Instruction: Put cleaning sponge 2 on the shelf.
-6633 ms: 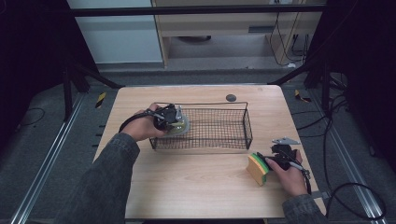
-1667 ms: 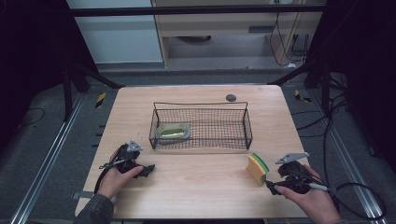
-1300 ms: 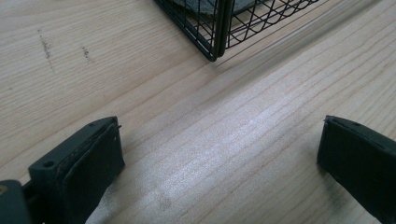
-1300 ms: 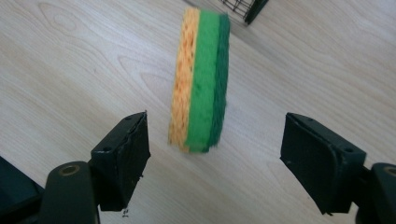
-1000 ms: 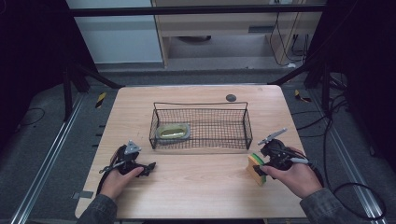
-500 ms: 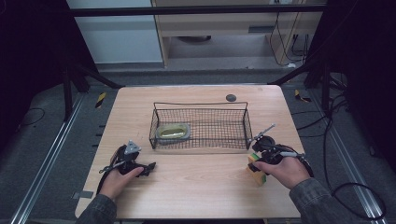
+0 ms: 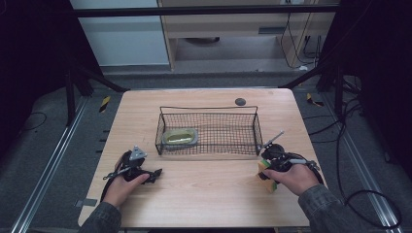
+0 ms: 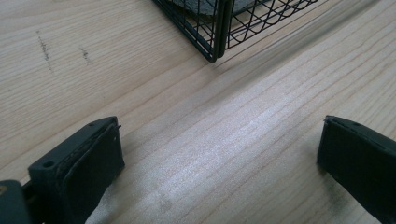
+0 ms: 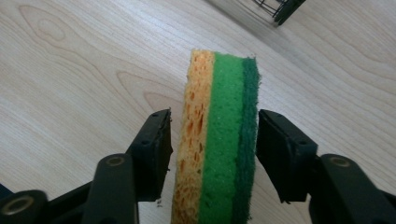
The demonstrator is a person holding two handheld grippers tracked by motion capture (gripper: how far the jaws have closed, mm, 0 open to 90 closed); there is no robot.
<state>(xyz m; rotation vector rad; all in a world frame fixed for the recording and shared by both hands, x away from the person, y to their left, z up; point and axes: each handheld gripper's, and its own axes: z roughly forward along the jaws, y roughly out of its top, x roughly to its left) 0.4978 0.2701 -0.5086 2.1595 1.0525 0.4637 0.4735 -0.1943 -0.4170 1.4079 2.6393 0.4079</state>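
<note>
On a light wooden table (image 7: 204, 194), seen from above, the person's left hand rests near the front left corner holding the left gripper (image 7: 154, 174), whose jaws point toward the table's middle; in the left gripper view they are spread wide over bare wood, with nothing between them. Behind them, at the table's centre, stands a black wire basket (image 7: 209, 109) with a pale green dish (image 7: 180, 137) inside its left end. Near the front right edge, the right hand holds the right gripper (image 7: 265, 166) over a sponge (image 9: 217, 140) standing on its edge. The sponge, with yellow, green and dark green layers, lies squarely between the jaws. They have just been closing, and a thin gap remains at each side.
</note>
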